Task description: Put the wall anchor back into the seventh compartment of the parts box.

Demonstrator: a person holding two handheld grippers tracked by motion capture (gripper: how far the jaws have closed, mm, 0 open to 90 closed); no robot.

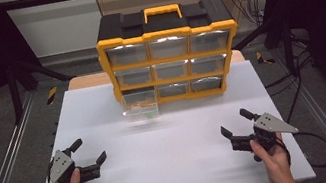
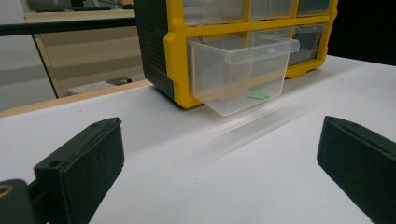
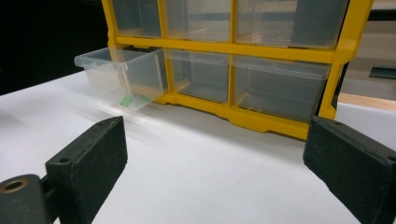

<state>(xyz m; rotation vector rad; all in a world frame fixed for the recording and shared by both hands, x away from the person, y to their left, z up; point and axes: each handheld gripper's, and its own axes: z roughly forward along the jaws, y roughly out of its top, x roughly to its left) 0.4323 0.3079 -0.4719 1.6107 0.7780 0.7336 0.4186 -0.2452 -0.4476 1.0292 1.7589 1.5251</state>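
Two hands enter from the near edge of a white table (image 1: 175,170), each holding a gripper just above the bare surface. At the near left corner the left gripper (image 1: 91,151) has its jaws wide apart and grips nothing; at the near right the right gripper (image 1: 237,121) mirrors it, jaws equally spread and empty, a black cable trailing off to the side. Both point forward, well apart from each other and from anything else. Beyond them, at the far end of the table, stands a yellow-and-black cabinet (image 1: 166,34) with three rows of three clear drawers and a yellow handle on top. Its bottom-left drawer (image 1: 140,106) is pulled out toward the person and tilts slightly downward, front edge near the tabletop, while the other eight sit shut. Seen from the left gripper view, small green pieces (image 2: 258,94) lie in the open drawer; tan pieces also show at its back in the high view
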